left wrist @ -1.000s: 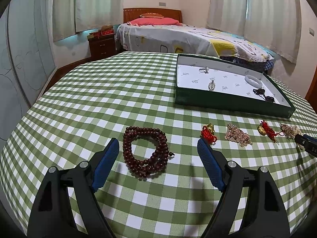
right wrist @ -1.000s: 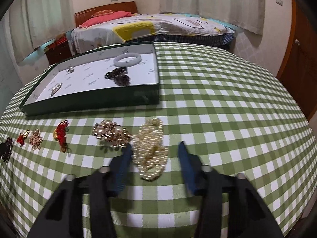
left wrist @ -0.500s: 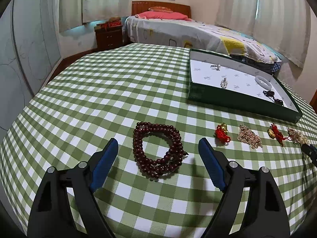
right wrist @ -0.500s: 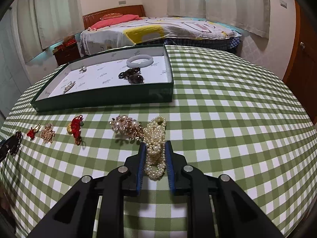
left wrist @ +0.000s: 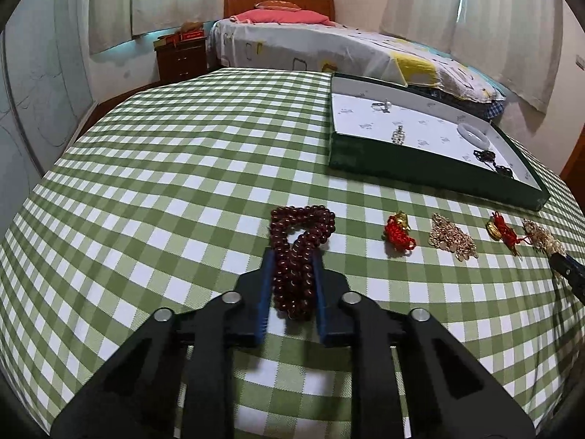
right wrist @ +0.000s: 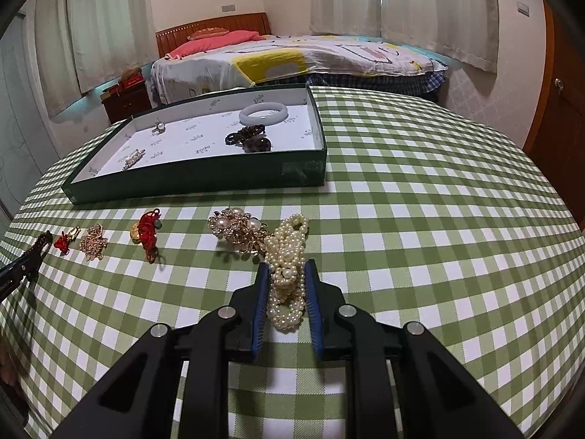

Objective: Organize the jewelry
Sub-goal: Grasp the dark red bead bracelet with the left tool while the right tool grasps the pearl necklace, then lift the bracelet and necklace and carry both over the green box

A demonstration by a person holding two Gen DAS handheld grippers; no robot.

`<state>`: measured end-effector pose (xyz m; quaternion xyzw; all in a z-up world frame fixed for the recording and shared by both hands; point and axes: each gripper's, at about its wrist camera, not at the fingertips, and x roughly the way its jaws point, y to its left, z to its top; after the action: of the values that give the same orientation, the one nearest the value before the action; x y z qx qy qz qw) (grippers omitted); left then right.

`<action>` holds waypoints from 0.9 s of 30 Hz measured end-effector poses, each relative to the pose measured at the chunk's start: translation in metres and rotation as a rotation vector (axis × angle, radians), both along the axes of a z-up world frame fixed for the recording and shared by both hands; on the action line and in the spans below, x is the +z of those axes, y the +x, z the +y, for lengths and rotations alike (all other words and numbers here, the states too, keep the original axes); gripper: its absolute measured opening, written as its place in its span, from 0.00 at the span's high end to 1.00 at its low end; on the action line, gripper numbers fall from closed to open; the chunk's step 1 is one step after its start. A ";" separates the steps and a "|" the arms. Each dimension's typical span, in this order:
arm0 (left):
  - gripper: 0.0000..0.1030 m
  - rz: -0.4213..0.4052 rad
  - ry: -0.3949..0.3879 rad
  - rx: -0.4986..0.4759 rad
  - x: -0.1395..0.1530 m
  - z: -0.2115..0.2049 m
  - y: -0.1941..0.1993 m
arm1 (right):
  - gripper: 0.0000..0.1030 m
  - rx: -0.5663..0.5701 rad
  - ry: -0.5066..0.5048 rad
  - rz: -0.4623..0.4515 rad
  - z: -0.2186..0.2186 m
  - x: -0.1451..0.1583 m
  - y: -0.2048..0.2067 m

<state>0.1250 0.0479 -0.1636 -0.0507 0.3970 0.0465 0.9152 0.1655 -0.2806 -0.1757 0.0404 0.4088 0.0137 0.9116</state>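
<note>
My left gripper (left wrist: 292,254) is closing on a dark red bead bracelet (left wrist: 303,219) that lies on the checked tablecloth; its blue pads squeeze the loops into a narrow bundle. My right gripper (right wrist: 287,265) is shut on a bunched pearl strand (right wrist: 289,237), which touches a gold and pearl brooch (right wrist: 239,228) on its left. A green tray (right wrist: 204,179) with a white lining stands behind them. It holds a white bangle (right wrist: 263,113), a dark bead piece (right wrist: 248,139), a ring (right wrist: 159,128) and a small pendant (right wrist: 133,159).
Between the two grippers lie a red knot charm (left wrist: 398,232), a gold cluster (left wrist: 453,237) and a red and gold charm (left wrist: 502,230), in a row on the round table. Beyond the table are a bed (left wrist: 310,44) and a nightstand (left wrist: 181,55).
The left jaws went from wide open around the bead bracelet to squeezing it narrow. The right jaws closed on the pearl strand and have stayed there. Both views shifted slightly.
</note>
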 end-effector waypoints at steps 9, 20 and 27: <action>0.84 -0.040 -0.012 -0.012 0.007 -0.002 -0.005 | 0.80 -0.006 0.006 -0.039 0.000 0.005 -0.008; 0.84 -0.150 -0.029 -0.055 0.049 -0.015 -0.012 | 0.80 -0.004 0.021 -0.130 0.003 0.036 -0.015; 0.84 -0.222 -0.056 -0.094 0.081 -0.029 -0.006 | 0.80 0.009 0.034 -0.196 0.006 0.063 -0.011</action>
<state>0.1188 0.0190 -0.0827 -0.0623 0.2961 -0.0134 0.9530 0.1541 -0.2748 -0.1124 0.0524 0.3174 0.0286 0.9464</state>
